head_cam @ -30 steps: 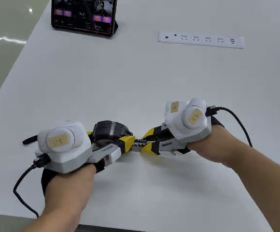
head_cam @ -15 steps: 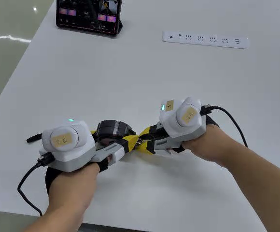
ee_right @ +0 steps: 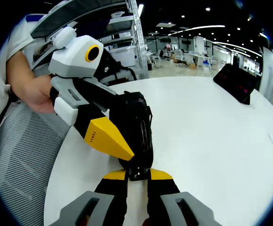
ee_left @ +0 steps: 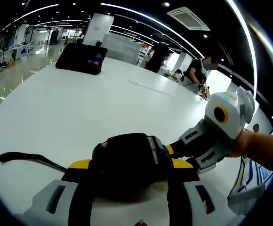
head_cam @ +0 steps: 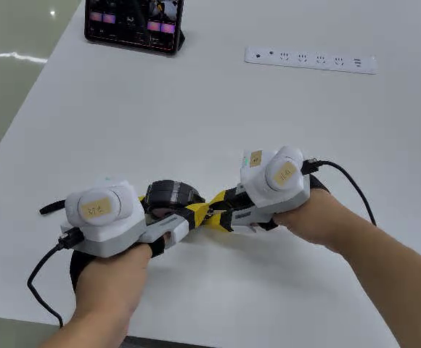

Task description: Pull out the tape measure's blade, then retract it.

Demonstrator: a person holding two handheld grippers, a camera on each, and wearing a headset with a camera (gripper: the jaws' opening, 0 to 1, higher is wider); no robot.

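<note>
A black tape measure (head_cam: 170, 196) sits low over the white table (head_cam: 196, 109), with my left gripper (head_cam: 168, 208) shut on its case. The left gripper view has the case (ee_left: 127, 150) wedged between the yellow-tipped jaws of that gripper (ee_left: 131, 165), and a black wrist strap (ee_left: 28, 157) trails to the left. My right gripper (head_cam: 214, 212) meets the case from the right and is shut on the blade's end hook (ee_right: 137, 173), which sits right against the case (ee_right: 137, 122). Almost no blade shows between the two grippers. The right gripper (ee_right: 137, 176) faces the left gripper (ee_right: 82, 89).
A dark tablet (head_cam: 132, 22) stands at the far edge, and a white power strip (head_cam: 310, 59) lies at the back right. The table's left edge runs diagonally beside the floor. Black cables trail from both grippers. A mesh chair (ee_right: 19, 155) is behind the near edge.
The right gripper has moved left toward the case, and the short length of blade seen between the yellow tips a second ago has closed up. The head camera shifted slightly.
</note>
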